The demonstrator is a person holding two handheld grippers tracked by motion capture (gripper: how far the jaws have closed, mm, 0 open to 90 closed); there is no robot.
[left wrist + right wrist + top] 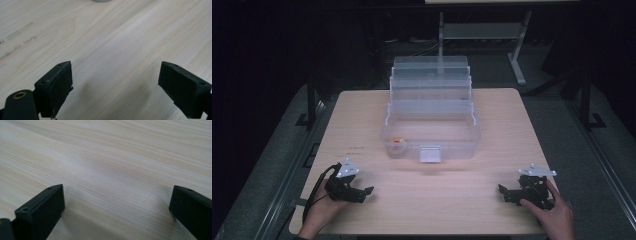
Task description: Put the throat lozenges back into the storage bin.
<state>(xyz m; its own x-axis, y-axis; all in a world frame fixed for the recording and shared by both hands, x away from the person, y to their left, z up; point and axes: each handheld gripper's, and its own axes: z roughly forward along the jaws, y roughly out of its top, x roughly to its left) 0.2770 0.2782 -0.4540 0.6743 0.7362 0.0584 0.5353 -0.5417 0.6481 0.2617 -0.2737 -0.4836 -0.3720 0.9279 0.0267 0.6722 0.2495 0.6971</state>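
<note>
A clear plastic tiered box (431, 115) stands open in the middle of the wooden table (362, 125), its trays stepped back toward the far side. A small round red and yellow object (397, 142) lies in its bottom left corner. My left gripper (368, 192) rests on the table near the front left, held by a hand, and its jaws stand wide apart over bare wood (115, 82). My right gripper (503, 192) rests near the front right, also held by a hand. Its jaws are spread wide with nothing between them (117, 207).
A white latch (430, 153) sits on the box's front wall. Faint pencil marks (356, 148) show on the table left of the box. Beyond the table stands a white desk frame (517, 55) on a dark floor.
</note>
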